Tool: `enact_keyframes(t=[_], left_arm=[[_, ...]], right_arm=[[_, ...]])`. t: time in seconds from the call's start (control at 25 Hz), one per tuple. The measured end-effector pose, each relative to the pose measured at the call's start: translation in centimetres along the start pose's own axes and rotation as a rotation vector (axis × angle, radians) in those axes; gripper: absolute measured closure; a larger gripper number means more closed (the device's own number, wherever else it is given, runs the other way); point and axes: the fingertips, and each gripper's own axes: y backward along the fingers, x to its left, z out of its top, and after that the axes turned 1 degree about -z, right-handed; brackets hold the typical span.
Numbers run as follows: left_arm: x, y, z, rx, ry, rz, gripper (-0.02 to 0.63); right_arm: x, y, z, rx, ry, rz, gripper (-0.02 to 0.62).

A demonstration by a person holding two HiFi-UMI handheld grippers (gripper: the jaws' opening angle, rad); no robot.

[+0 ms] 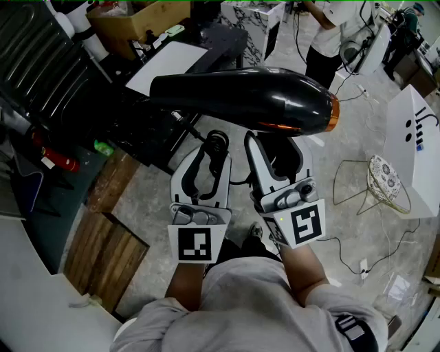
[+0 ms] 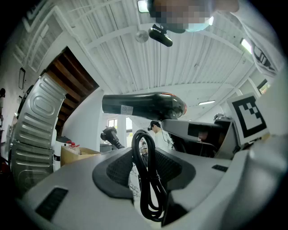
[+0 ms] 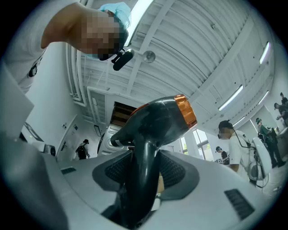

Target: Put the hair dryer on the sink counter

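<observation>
The black hair dryer (image 1: 247, 100) with an orange ring at its rear is held up in the air, its barrel lying level and pointing left. My right gripper (image 1: 275, 141) is shut on its handle (image 3: 141, 179), which stands upright between the pads. Beside it, my left gripper (image 1: 210, 148) is shut on the dryer's coiled black cord (image 2: 146, 175). In the left gripper view the dryer's body (image 2: 144, 105) hangs above the cord loop. The sink counter is not seen in any view.
Below the dryer lies a dark table with a white sheet (image 1: 172, 65) and a cardboard box (image 1: 137, 17) behind it. A wire stool with a patterned seat (image 1: 385, 182) and a white cabinet (image 1: 416, 137) stand at right. A person (image 1: 330, 34) stands at the far side.
</observation>
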Motion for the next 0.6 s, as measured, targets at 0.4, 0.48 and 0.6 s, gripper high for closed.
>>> enact_keyframes(t=[0.4,0.48,0.6], left_arm=[[-4.1,-2.8,-0.7,-0.008,0.021,-0.002,0.443],[-5.1,-3.2,-0.8,-0.002,0.015,-0.013,0.443],[-6.5,-3.9,-0.8,0.0,0.001,-0.025,0.443]], right_arm=[[-4.2,2.7,-0.3,-0.009,-0.043,-0.004,0.397],[-5.1,3.3,-0.2,-0.007,-0.039,-0.008,0.397],[-6.3,4.0,-0.1,-0.002,-0.026,-0.015,0.397]])
